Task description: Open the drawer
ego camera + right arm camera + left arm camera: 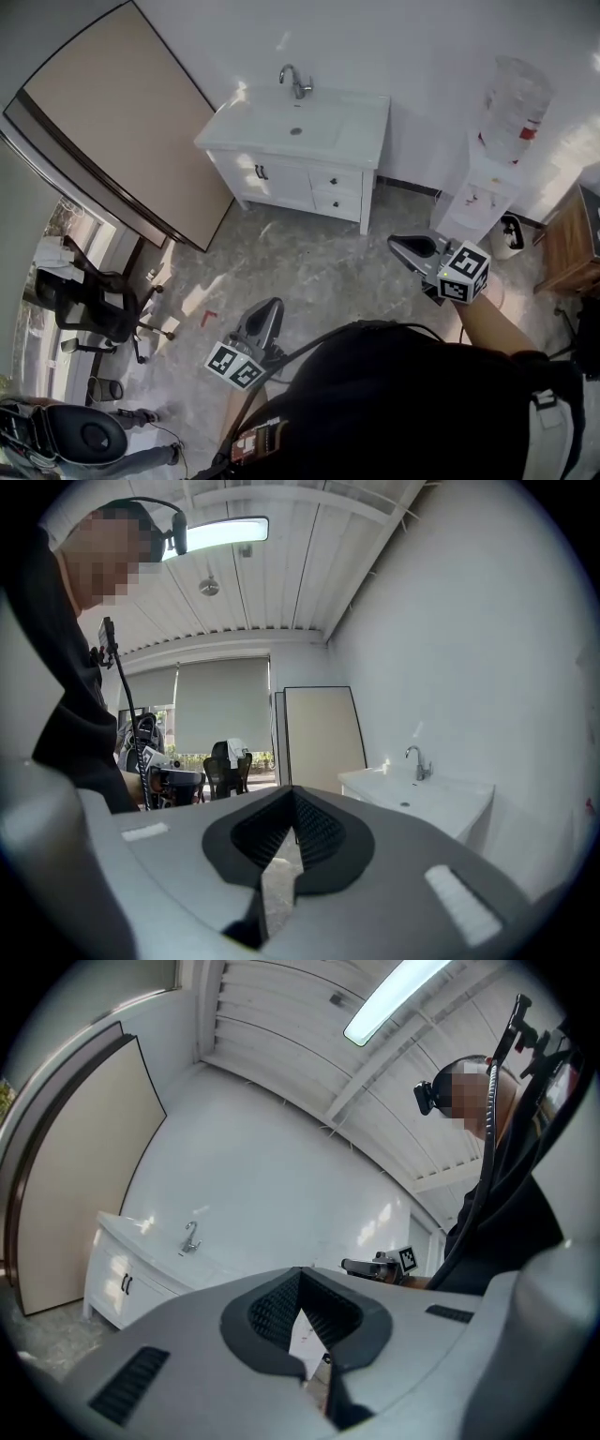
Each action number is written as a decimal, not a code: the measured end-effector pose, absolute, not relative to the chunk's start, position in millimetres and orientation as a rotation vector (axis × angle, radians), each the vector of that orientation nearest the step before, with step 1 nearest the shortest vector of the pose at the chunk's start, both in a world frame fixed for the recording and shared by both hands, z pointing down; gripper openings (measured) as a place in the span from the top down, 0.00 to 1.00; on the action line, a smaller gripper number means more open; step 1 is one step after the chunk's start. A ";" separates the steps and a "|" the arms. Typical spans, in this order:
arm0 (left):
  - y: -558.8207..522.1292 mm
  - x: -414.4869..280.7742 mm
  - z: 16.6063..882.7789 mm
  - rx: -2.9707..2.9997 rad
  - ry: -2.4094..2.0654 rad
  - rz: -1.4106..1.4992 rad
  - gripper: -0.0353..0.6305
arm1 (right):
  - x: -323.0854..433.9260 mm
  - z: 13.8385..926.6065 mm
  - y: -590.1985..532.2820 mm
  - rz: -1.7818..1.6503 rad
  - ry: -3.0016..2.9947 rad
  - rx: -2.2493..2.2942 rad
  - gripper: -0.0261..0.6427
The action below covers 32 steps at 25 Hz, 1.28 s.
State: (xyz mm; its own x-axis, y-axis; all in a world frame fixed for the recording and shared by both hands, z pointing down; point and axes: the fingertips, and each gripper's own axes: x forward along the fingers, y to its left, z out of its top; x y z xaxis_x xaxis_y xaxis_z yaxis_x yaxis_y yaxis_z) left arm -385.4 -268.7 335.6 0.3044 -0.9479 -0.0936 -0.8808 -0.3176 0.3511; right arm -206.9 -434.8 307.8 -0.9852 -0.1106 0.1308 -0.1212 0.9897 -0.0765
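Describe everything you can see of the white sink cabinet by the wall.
The sink cabinet is white, looks like painted wood, and stands upright on short legs on the grey marbled floor, its back to the white wall. Its top holds a shallow basin with a drain hole and a metal tap behind. The front has two doors with dark handles toward the head view's left and two stacked drawers to their right, all shut.

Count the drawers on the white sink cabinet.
2. The upper drawer is at the right end of the cabinet; the lower drawer is directly beneath it. Both are shut. Other sides are hidden.
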 end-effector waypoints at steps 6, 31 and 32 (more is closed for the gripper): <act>-328.5 -363.5 332.0 2.294 -1.764 -0.419 0.96 | -207.1 292.6 -509.2 0.084 -3.044 0.053 0.96; -593.6 -303.8 340.8 2.291 -1.678 -0.411 0.96 | -137.8 324.7 -770.0 0.207 -2.988 0.161 0.96; -600.1 -312.5 342.1 2.298 -1.665 -0.415 0.96 | -147.0 325.1 -773.0 0.203 -2.983 0.164 0.96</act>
